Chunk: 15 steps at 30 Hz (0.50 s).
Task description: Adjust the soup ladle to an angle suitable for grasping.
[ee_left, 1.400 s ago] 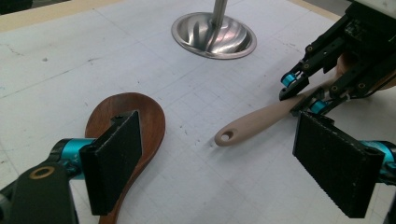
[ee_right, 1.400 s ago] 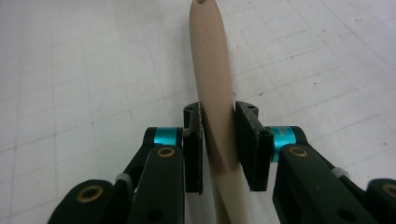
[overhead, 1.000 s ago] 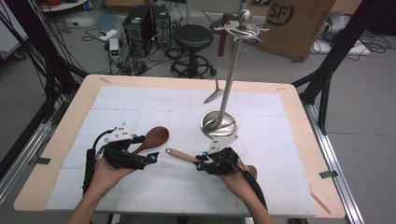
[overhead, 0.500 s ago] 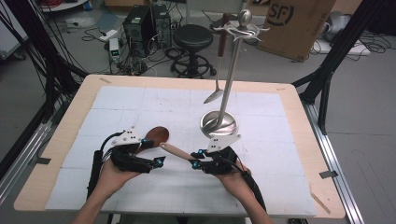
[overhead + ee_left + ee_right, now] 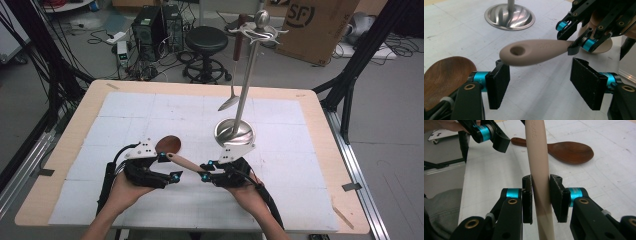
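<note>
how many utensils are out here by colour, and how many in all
dark brown wooden spoon: 1
beige-handled utensil: 1
silver spoon hanging on the stand: 1
total: 3

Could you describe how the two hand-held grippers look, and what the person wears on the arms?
Both the left gripper and the right gripper are black, with turquoise metal collars, brass-coloured rivets and flat black padded jaws. Each carries a white three-cornered plate on top and trails a black cable. The forearms show no sleeves.
</note>
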Available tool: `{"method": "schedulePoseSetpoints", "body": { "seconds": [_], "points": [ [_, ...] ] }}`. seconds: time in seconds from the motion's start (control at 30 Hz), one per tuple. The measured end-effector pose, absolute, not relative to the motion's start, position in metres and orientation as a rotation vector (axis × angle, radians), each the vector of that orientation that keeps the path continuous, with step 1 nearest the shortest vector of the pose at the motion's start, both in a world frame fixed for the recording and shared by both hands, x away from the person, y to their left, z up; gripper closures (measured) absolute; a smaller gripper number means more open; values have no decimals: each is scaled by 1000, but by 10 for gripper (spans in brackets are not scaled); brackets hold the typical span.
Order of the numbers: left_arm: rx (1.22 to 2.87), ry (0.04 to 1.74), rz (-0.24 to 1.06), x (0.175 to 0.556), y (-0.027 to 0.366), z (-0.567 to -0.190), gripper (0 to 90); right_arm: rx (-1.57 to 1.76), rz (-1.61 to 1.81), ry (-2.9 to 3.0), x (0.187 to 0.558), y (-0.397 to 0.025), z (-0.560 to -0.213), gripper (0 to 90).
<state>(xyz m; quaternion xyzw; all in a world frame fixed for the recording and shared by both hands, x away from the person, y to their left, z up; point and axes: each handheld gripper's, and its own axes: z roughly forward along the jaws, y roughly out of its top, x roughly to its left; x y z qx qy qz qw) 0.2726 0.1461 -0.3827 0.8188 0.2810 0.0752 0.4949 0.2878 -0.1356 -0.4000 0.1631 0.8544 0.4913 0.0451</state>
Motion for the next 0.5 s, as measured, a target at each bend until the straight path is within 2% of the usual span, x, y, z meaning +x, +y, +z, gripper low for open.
{"method": "schedulePoseSetpoints", "body": {
  "seconds": [0.3, 0.5],
  "points": [
    [1988, 684, 184, 272, 146, -383, 321, 521, 1516, 2623, 291, -136, -402, 712],
    [1989, 680, 186, 273, 145, -383, 323, 577, 1504, 2683, 295, -137, -407, 668]
  ]
}}
